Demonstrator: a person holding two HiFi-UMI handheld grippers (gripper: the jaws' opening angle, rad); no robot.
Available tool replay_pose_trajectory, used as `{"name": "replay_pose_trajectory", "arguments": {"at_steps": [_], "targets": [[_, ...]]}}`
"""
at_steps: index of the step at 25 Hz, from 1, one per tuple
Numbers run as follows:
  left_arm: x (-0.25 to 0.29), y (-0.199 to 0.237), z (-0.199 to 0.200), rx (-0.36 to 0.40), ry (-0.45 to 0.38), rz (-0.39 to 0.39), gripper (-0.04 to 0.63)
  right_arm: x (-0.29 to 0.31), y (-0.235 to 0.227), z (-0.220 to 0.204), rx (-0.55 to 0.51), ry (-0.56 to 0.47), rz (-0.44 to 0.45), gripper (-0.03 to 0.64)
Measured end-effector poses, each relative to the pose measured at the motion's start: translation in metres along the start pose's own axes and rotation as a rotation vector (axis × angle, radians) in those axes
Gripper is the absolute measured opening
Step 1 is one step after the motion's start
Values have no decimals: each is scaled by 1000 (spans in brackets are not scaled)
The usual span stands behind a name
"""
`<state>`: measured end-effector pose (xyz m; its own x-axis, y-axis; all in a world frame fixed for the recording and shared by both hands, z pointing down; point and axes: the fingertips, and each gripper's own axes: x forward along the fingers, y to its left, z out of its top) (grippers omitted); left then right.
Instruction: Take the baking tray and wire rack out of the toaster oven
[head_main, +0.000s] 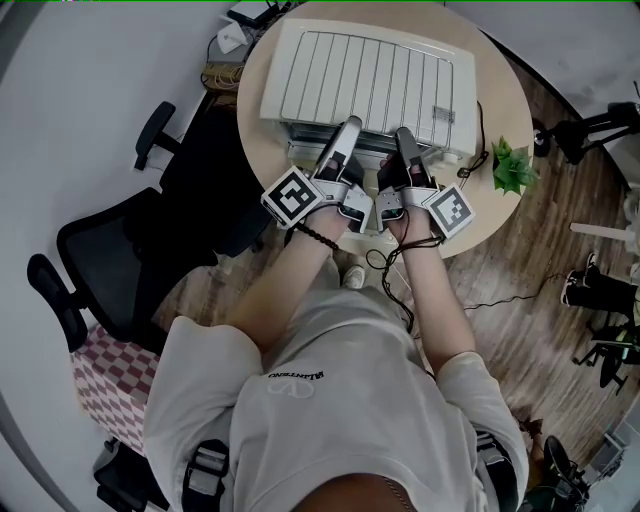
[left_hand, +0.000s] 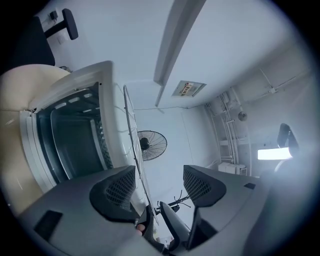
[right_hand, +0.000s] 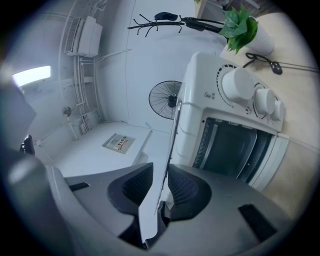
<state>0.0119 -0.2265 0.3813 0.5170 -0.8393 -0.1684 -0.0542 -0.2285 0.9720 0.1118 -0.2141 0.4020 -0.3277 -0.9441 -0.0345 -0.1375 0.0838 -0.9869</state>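
Note:
A white toaster oven (head_main: 300, 138) stands on a round table (head_main: 505, 95). A flat ribbed rack (head_main: 370, 80) lies on its top. Both grippers reach to that rack's near edge. My left gripper (head_main: 350, 125) is wide open. In the left gripper view the rack's thin wire edge (left_hand: 131, 130) runs between the jaws of the left gripper (left_hand: 159, 182), close to the left pad and untouched. My right gripper (head_main: 405, 135) stands partly open. The flat edge (right_hand: 167, 155) passes through the narrow gap of the right gripper (right_hand: 160, 182) with no pad seen pressing on it. The oven cavity (left_hand: 75, 140) is open and dark.
A potted plant (head_main: 512, 168) sits at the table's right edge, and a black cable (head_main: 390, 270) hangs from the grippers. The oven's knobs (right_hand: 240, 85) face me. A black office chair (head_main: 120, 250) stands at the left, and a standing fan (right_hand: 167, 100) is behind the oven.

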Motion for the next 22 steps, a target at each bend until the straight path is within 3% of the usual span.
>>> {"name": "replay_pose_trajectory", "arguments": {"at_steps": [7,10,12,19,22], "targets": [[-3,25,-10,-22,59,73,305,-3,-14,-1,0,8,-84,94],[-4,36,-15,-40,72,92,305,-10,-35,-1,45,5,-127,143],[-6,39,-16,-49,77,95,305,-13,-38,-4,62,2,-119,178],[-7,34,-14,-69,65,40,305,-14,-35,-5,40,6,-97,179],[-14,35,-15,-61,77,42,305,-9,-30,5,-22,11,-101,179]]}}
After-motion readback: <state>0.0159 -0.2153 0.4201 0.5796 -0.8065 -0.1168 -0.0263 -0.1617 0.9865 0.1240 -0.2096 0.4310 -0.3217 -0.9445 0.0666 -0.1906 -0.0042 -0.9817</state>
